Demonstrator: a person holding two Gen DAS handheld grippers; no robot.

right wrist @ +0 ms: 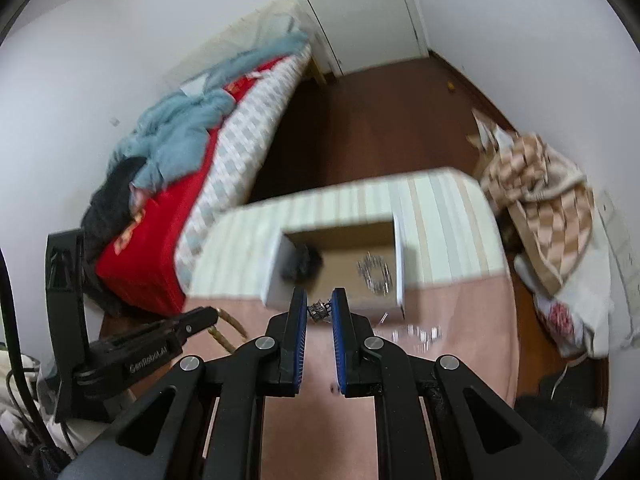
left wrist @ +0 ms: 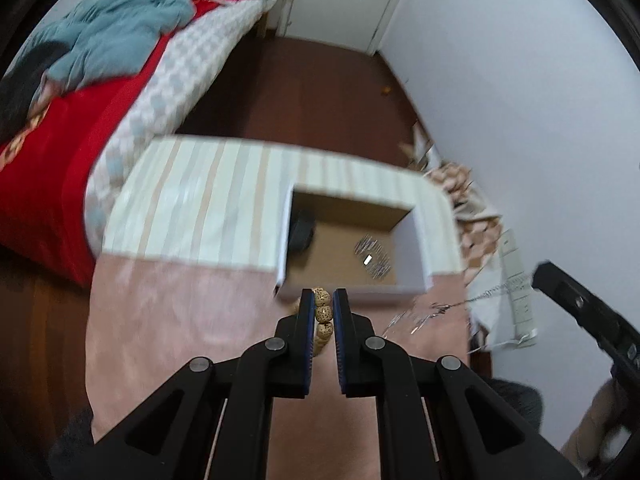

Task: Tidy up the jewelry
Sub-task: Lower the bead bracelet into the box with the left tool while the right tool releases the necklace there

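Note:
My left gripper (left wrist: 323, 300) is shut on a tan beaded bracelet (left wrist: 323, 312), held just in front of the open cardboard box (left wrist: 416, 248). The box holds a silver bracelet (left wrist: 374, 258) and a dark item (left wrist: 302, 232). My right gripper (right wrist: 319, 300) is shut on a silver chain (right wrist: 319, 309) that trails over the pink cloth (right wrist: 424, 334), just before the box's near wall (right wrist: 276, 280). The chain also shows in the left wrist view (left wrist: 436, 312). The left gripper with the beaded bracelet shows at left in the right wrist view (right wrist: 192, 322).
The box sits on a table with a striped cloth (left wrist: 208, 196) and a pink cloth (left wrist: 180, 312). A bed with red and blue covers (left wrist: 80, 92) stands to the left. A checked blanket heap (right wrist: 536, 196) lies to the right by the wall.

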